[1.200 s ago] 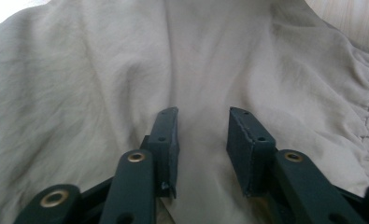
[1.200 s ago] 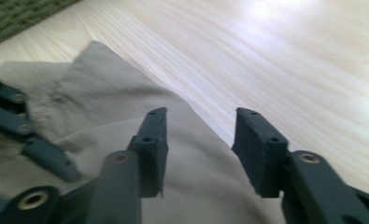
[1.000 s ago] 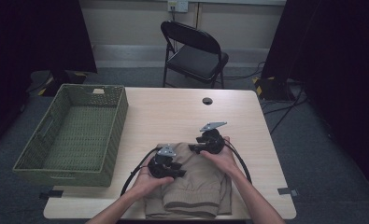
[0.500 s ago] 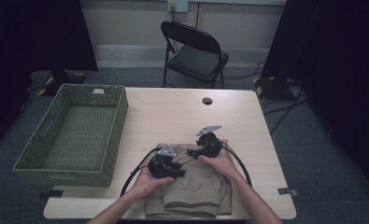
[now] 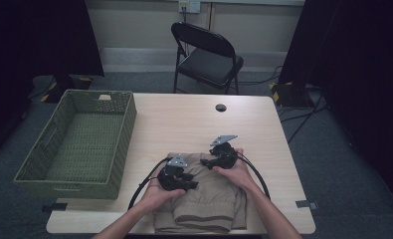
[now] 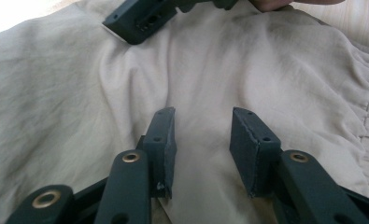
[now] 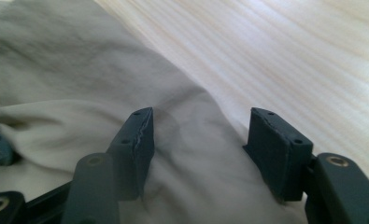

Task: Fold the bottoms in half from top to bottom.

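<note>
A folded khaki garment (image 5: 211, 201) with a gathered waistband lies at the table's near edge, a little right of centre. Both hand-held grippers rest on its far half. My left gripper (image 5: 194, 185) points right, and its jaws stand open over the creased cloth (image 6: 266, 70) with nothing pinched between them. My right gripper (image 5: 208, 163) points left at the garment's far edge. Its jaws are open over the cloth (image 7: 56, 70) where it meets the bare wood, and they have just been closing slightly. In the left gripper view (image 6: 203, 135), a jaw of the right gripper (image 6: 140, 16) lies on the fabric ahead.
A green woven basket (image 5: 127, 129) stands empty on the table's left side. The light wooden table (image 5: 184, 124) has a round cable hole (image 5: 220, 107) near its far edge. A black folding chair (image 5: 209, 50) stands behind the table. Cables loop from both grippers.
My right gripper has shifted slightly toward the near side and sits lower on the garment's far edge. The left gripper has stayed in place.
</note>
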Demonstrator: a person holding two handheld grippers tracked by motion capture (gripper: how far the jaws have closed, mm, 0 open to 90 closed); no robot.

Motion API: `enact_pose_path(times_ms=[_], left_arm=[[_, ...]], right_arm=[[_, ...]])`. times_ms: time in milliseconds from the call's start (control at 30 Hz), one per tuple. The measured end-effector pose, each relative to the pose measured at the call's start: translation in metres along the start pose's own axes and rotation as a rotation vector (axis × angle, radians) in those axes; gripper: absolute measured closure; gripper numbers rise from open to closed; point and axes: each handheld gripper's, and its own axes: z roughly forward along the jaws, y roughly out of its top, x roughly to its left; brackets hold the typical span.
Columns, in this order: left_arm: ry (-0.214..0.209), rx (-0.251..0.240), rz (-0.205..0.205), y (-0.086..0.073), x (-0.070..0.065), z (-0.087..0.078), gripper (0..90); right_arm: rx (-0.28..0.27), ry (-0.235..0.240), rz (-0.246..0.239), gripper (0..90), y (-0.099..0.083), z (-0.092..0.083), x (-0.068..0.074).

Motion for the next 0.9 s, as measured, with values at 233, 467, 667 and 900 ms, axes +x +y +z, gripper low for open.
enact_pose_path(times_ms=[233,467,667,900], left_arm=[[0.008,0.0,0.008,0.0001,-0.0009,0.0003,60.3],[0.013,0.003,0.024,0.0002,-0.0021,0.0006,59.7],[0.013,0.005,0.029,0.0004,-0.0021,0.0007,59.8],[0.014,0.004,0.034,0.0006,-0.0018,0.0009,60.7]], right_arm=[[-0.012,-0.004,0.012,41.9,0.0,0.0022,-0.002],[-0.026,0.038,0.022,64.4,-0.0021,-0.0005,-0.0004],[-0.024,0.1,0.073,81.7,-0.0035,-0.0018,-0.004],[-0.029,0.128,0.111,85.1,-0.0019,-0.0047,-0.0059]])
